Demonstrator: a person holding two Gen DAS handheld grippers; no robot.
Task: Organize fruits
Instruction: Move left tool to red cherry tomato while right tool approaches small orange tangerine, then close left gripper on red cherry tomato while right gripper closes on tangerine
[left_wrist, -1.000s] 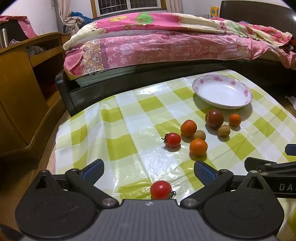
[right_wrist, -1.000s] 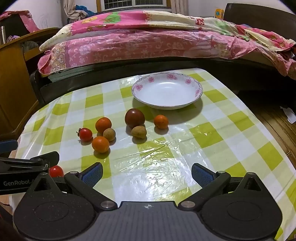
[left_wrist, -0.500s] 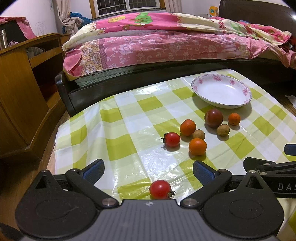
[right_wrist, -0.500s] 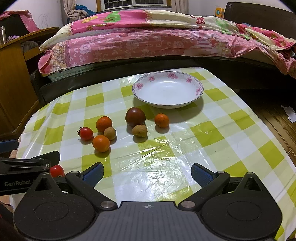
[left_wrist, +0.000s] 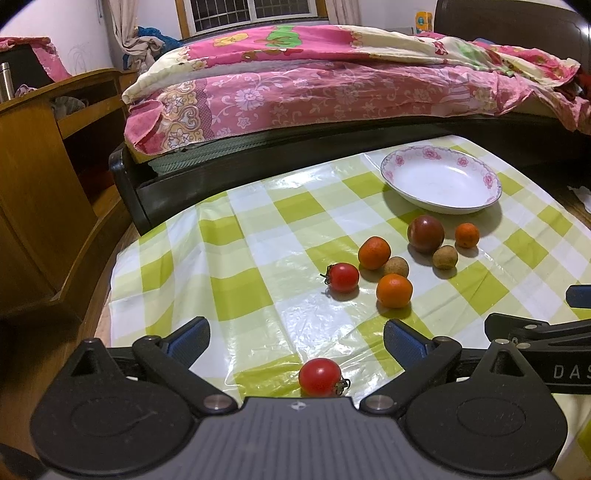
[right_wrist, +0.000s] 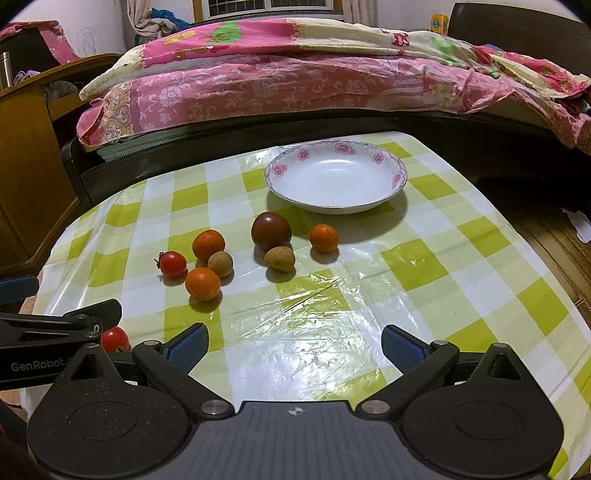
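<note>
Both views crept slightly nearer the fruit; left gripper (left_wrist: 295, 338) and right gripper (right_wrist: 294, 341) jaws spread, gripping nothing.

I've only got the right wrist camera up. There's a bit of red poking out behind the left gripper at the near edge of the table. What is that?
Observer: A whole cherry tomato, lying on the tablecloth. In the left wrist view its green stem end points right.
Operator: Is the left gripper holding it?
Observer: No. The left gripper is open wide, and the tomato sits between the fingers near their base, touching neither pad.
Operator: Anything else between those fingers?
Observer: Only bare tablecloth. The second cherry tomato lies farther ahead, past the fingertips.
</note>
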